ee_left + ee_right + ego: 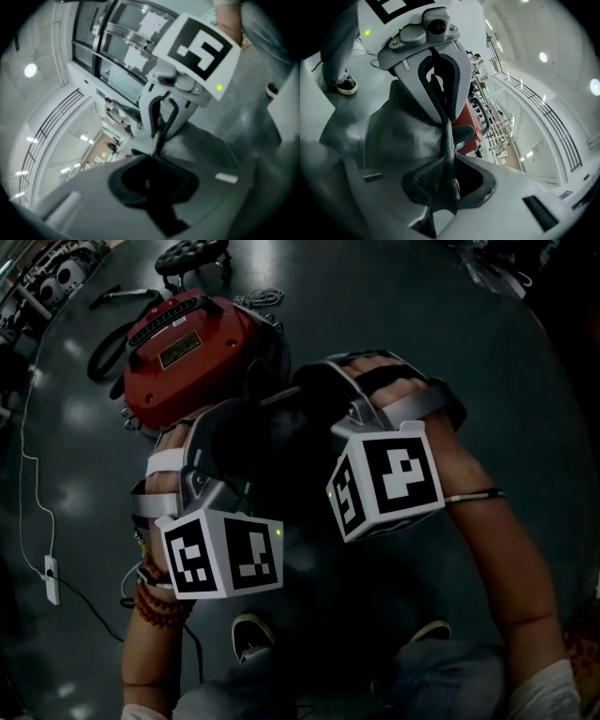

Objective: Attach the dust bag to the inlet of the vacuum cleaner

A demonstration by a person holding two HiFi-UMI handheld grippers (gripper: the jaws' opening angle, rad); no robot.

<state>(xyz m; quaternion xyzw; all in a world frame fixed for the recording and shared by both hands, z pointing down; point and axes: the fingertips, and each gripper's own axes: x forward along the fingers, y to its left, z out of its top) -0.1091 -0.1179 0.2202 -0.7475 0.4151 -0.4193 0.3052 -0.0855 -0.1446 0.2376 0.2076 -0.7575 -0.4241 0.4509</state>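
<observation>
The left tool [151,178] is nearly closed, its jaws pinching a thin dark fold of the dust bag [405,136]. The right tool [449,180] is also clamped on the bag, with grey mesh fabric bunched between its jaws. The two tools face each other at close range with the bag stretched between them, so each one's camera sees the other's jaws gripping the opposite edge of the same fabric. From the head view the bag is a dark mass held above the floor [487,362], between the tool tips and just in front of the person's hands.

The red vacuum cleaner [187,348] stands on the floor just beyond the bag, toward the far left, its handle and a label plate facing up. The bag's far edge overlaps the vacuum's near right side in that view; I cannot tell whether they touch. A black hose [105,351] curls at the vacuum's left side. A white cable runs along the floor's left edge to a small white plug block [52,579]. The person's shoes [251,634] are at the near edge, below the tools.
</observation>
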